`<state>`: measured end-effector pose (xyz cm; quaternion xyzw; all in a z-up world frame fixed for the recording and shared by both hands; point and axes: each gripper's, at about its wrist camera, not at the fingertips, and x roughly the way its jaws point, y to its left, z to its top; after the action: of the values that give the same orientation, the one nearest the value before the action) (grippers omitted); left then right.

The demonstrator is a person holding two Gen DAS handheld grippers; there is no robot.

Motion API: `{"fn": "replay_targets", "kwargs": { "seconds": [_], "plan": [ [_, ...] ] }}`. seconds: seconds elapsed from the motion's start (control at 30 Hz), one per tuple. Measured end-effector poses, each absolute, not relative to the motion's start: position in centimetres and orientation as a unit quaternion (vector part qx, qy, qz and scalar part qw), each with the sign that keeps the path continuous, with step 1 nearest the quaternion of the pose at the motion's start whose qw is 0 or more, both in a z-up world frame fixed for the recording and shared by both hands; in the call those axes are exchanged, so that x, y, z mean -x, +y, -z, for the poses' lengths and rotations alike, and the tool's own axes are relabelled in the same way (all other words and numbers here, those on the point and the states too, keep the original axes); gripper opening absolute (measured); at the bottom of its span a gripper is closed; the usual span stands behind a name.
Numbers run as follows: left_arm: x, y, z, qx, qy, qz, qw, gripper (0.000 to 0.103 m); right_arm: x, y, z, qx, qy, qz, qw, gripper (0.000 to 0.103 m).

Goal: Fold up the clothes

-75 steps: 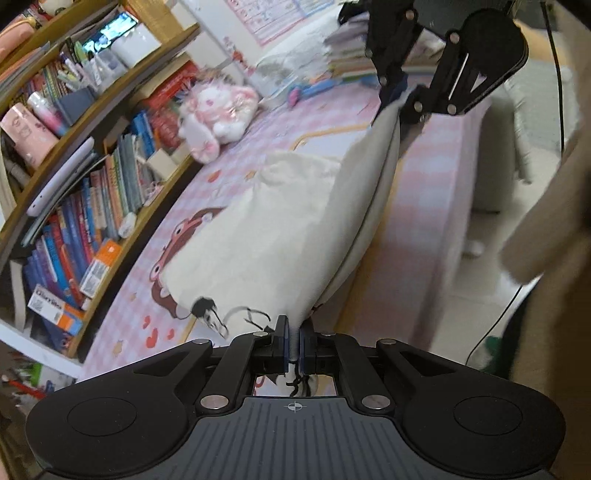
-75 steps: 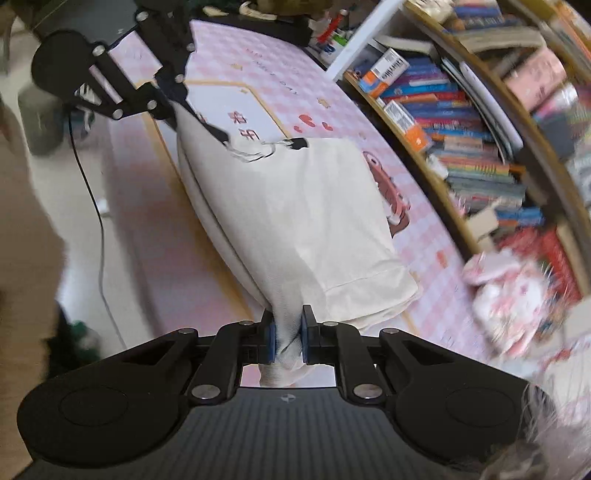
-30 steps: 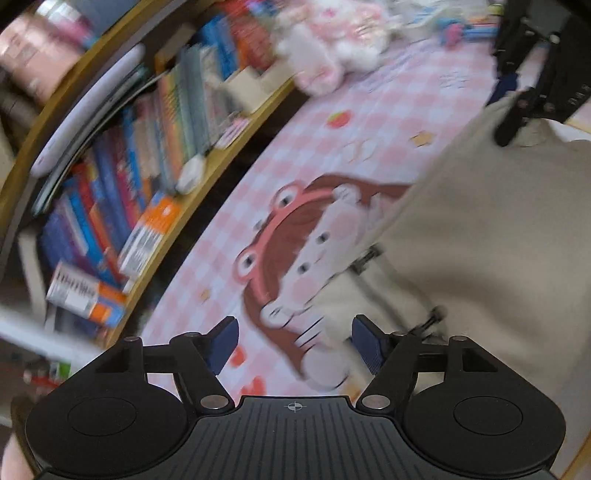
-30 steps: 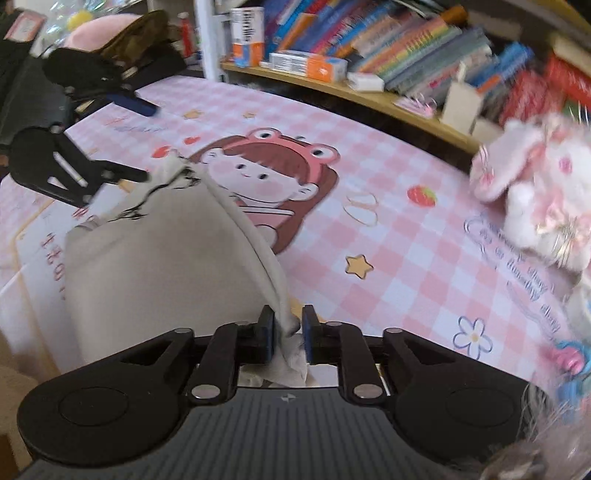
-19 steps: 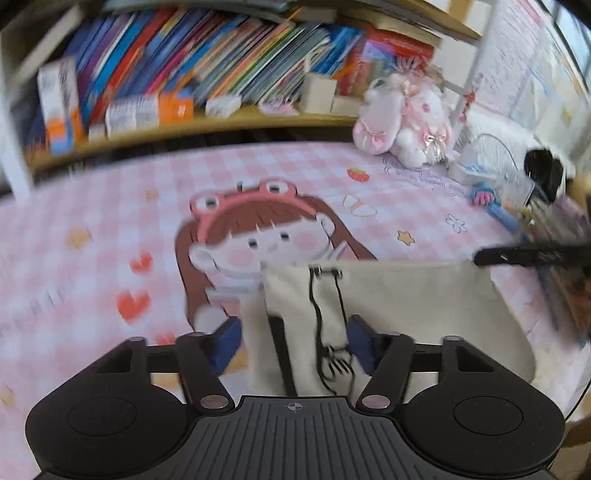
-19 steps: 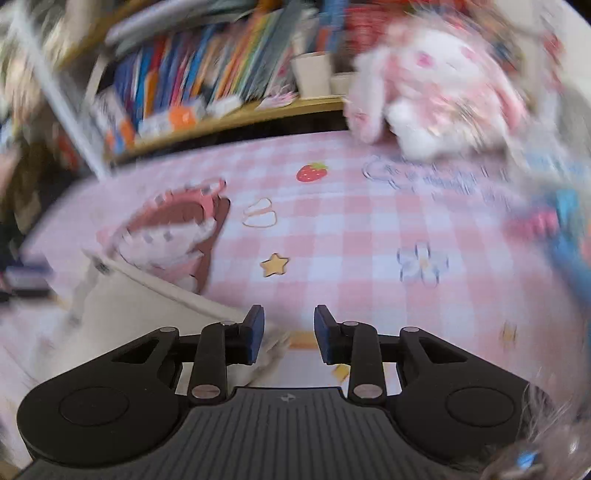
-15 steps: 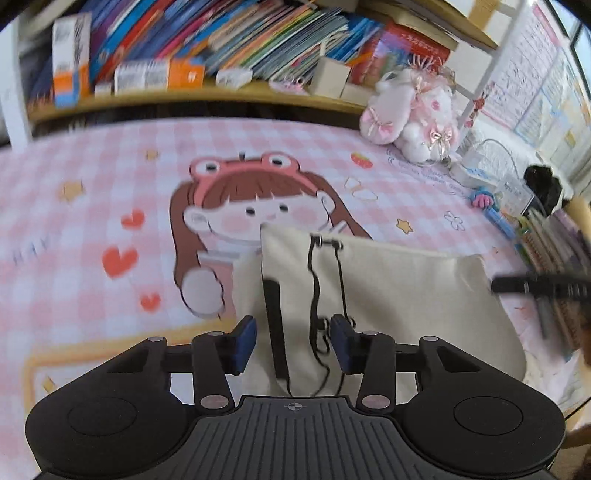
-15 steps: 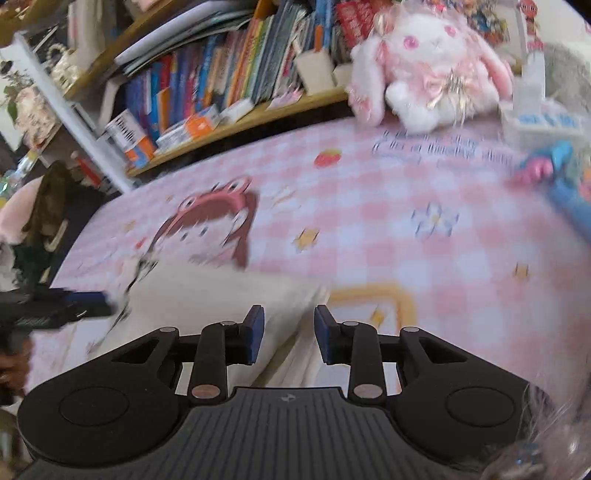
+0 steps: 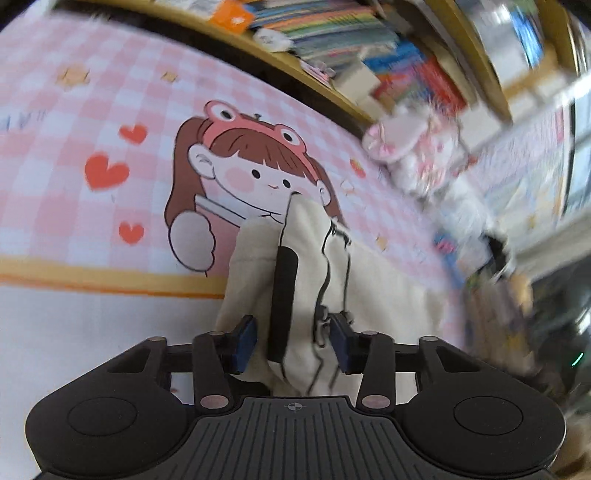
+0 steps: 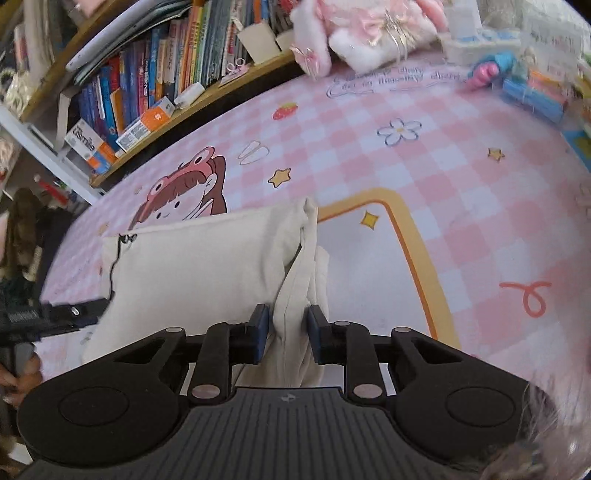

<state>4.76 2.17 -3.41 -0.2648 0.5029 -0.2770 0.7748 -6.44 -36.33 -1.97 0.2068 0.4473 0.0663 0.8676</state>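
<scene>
Cream garment (image 10: 192,266) lying doubled on the pink checked desk (image 10: 424,155), partly over the cartoon girl print (image 9: 243,173), black drawcord (image 9: 325,258) trailing across its near end. Left hand-held gripper (image 9: 291,341) spread wide, jaws either side of a bunched end of the cloth with a dark stripe at 12 o'clock, pads not pressing it. Right hand-held gripper (image 10: 284,334) likewise parted, a gathered ridge of fabric standing between the jaws without being pinched. Plush toy (image 10: 369,33) and bookshelf (image 10: 155,74) at 12 o'clock beyond the desk.

Probably light, soft and limp: sags from any single hold, slides easily on the smooth mat, nothing fragile. Best taken at the thick seamed edges or corners, pinching all layers together, clear of the loose cord. Fits either a fold just laid or one about to be taken up.
</scene>
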Motion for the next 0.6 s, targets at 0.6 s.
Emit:
{"fn": "replay_targets", "kwargs": {
  "seconds": [0.6],
  "plan": [
    [-4.9,5.6,4.1,0.322,0.511,0.27,0.75,0.036,6.2,-33.4,1.3,-0.152,0.433,-0.023,0.888,0.025]
  ]
}}
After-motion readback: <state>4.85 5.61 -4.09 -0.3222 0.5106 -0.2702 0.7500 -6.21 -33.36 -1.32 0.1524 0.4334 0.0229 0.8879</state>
